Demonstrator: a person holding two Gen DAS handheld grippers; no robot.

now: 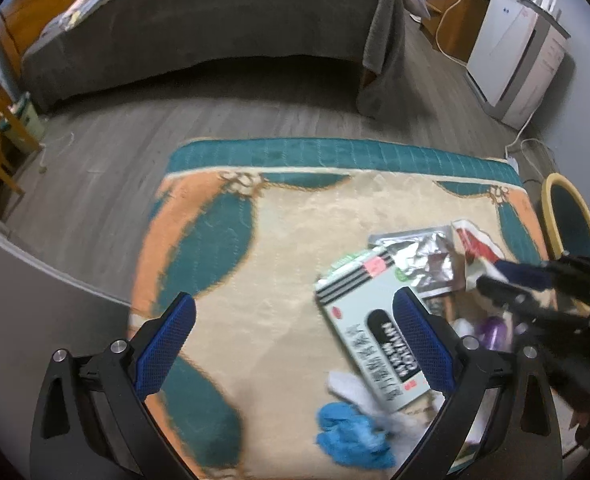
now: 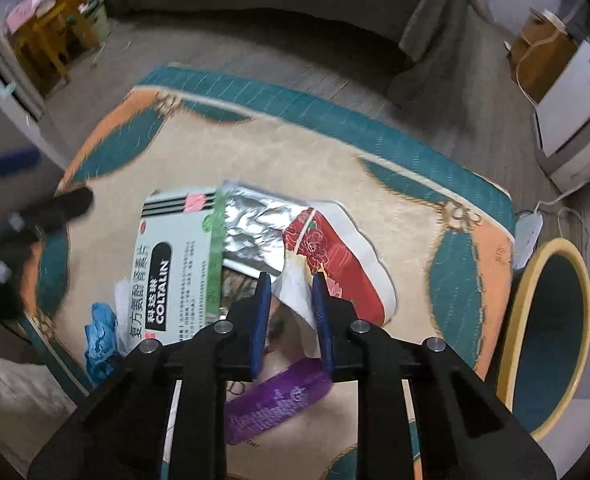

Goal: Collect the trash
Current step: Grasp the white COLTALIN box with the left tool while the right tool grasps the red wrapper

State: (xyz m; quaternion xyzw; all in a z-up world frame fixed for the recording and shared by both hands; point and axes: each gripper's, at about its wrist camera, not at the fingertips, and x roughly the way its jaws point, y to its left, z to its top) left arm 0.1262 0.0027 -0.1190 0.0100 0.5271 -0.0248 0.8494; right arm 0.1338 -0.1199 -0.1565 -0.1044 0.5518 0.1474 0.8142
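Hovering over rug (image 2: pixel 375 184): right gripper (image 2: pixel 291 280), jaws narrow, straddles white paper edge (image 2: pixel 295 284) of the red wrapper (image 2: pixel 335 264), which runs away up-left. Left gripper (image 1: pixel 295 312) gapes wide, empty, farther off. Bin (image 2: pixel 551 336) sits right.

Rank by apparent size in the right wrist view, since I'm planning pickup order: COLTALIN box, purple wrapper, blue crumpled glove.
1. COLTALIN box
2. purple wrapper, though it lies nearer the camera, which may flatter it
3. blue crumpled glove
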